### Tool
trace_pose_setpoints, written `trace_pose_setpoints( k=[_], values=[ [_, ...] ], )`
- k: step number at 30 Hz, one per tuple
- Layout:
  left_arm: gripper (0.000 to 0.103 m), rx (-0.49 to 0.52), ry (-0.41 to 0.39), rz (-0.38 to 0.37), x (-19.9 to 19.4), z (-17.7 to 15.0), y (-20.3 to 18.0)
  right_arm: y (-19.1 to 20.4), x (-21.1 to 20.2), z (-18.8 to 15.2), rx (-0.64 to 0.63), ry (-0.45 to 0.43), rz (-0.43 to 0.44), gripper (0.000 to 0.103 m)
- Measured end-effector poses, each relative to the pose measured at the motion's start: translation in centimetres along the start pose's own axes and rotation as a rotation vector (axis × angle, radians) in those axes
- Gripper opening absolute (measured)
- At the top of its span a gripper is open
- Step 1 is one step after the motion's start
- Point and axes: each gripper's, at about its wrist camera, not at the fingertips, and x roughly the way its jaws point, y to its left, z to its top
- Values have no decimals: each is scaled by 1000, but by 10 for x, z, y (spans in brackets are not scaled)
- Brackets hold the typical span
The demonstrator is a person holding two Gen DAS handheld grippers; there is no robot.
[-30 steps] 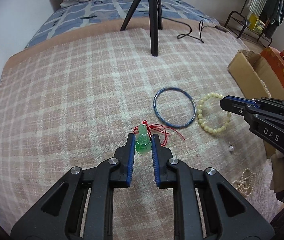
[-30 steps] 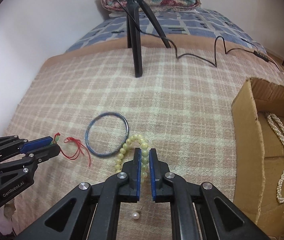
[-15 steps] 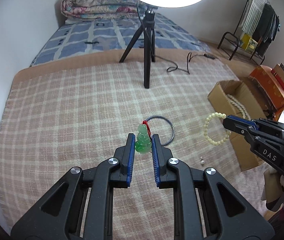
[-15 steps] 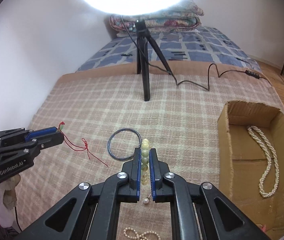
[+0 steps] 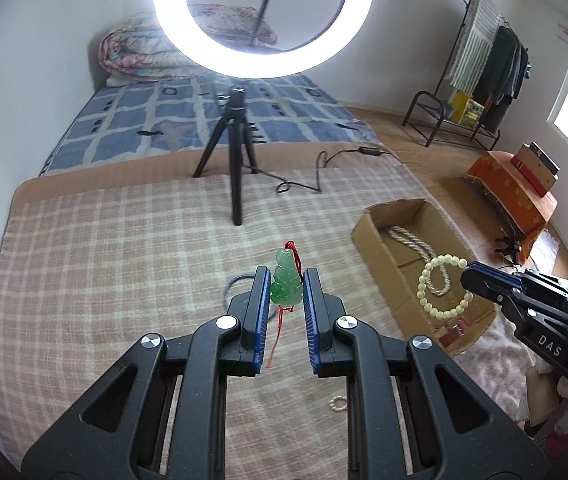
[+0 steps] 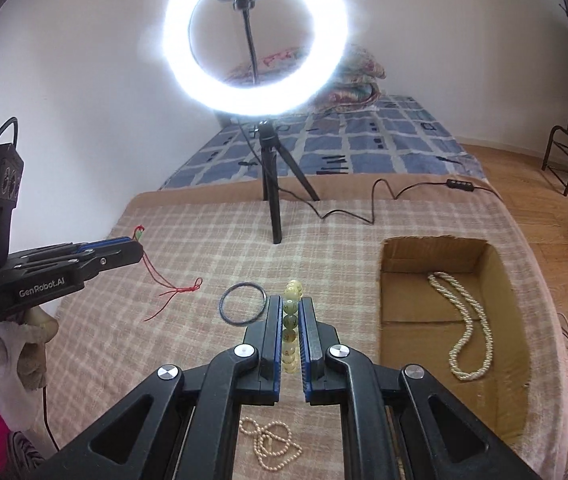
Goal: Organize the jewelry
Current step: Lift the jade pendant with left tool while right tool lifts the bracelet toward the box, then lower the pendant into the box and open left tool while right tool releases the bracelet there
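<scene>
Above the plaid blanket, well clear of it: left gripper clamped on a green pendant, held upright between the pads, red cord trailing down beneath. Off to its right, over the cardboard box, right gripper pinched tight on a bead bracelet, loop dangling from the tips. From the right wrist view: same bracelet seen edge-on, 1 line of pale beads squeezed between the blue pads of that gripper. Left lying flat on the blanket: a dark bangle, beside the gripper tips, and a thin bead strand nearer the camera. Inside the box, a pearl necklace, draped along the floor. Beyond, a lit ring light on a tripod, its cable snaking over the blanket's far edge. At the left edge of that view, left gripper side-on, cord hanging from it down to the blanket.
</scene>
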Motion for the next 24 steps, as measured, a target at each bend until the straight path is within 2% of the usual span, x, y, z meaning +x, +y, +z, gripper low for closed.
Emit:
trace_pose_setpoints(
  k=[12,24],
  values=[
    [15,74,-8,-98,19,18,-79,-65,-52,-27,71,-25,-78,5],
    [15,91,21,-157,66,40,-136,-108,-58,-45,114,-2,-103,5]
  ],
)
